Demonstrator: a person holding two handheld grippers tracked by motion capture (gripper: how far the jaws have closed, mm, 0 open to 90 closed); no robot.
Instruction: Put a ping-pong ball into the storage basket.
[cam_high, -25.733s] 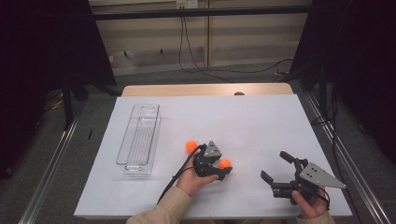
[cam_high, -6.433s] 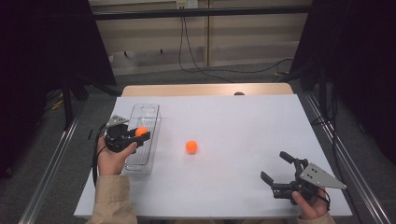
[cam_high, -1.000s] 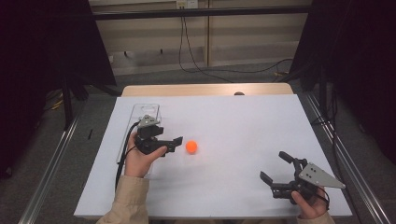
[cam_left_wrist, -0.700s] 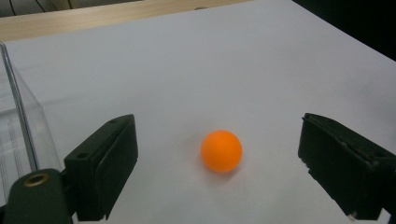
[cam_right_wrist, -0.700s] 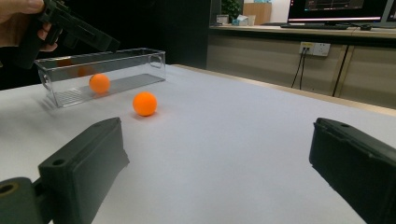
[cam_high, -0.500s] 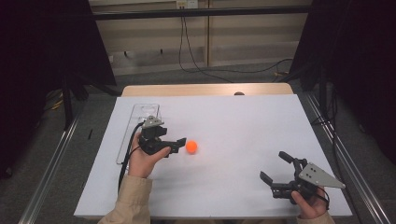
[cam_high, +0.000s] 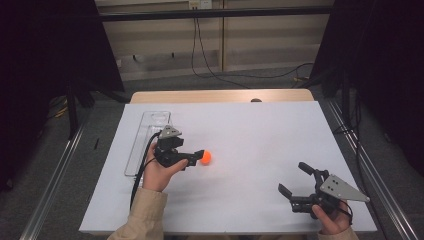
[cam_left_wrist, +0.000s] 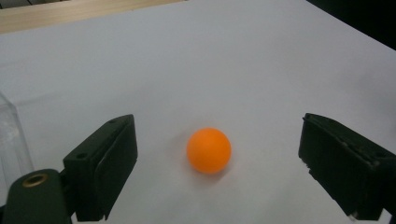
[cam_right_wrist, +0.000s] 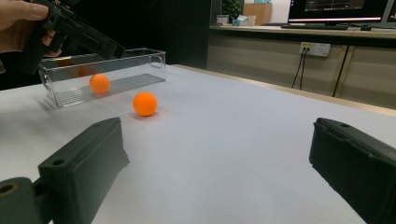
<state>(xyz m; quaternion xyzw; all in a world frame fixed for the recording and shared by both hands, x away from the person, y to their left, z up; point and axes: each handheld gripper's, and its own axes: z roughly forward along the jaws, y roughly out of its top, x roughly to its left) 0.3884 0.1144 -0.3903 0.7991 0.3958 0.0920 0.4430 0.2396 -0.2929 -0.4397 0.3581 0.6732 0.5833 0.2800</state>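
Nearest, at the front right corner of the white tabletop: right gripper held low in its hand, idle, jaws spread wide with nothing between them. In the right gripper view both black jaws frame bare white sheet, well apart from everything else.

Farther in, left of centre: left gripper in the left hand, pointed at the loose orange ball. Seen from above, jaw tips just at the ball. In the left gripper view, jaws wide on either side of the loose orange ball, a clear gap of white at each flank, no pad touching. So not yet gripped, ball resting on the sheet.

Beyond the hand, along the left edge: clear tray, long and narrow. In the right gripper view, a second orange ball inside the clear tray, the loose one on the sheet just in front of its wall.

Judged progress: about halfway. One ball already binned, one left. Remaining: close on the loose ball, lift, carry the short way across to the tray, release inside. Likely hazard: a round, light ball rolling off if one jaw nudges it first.
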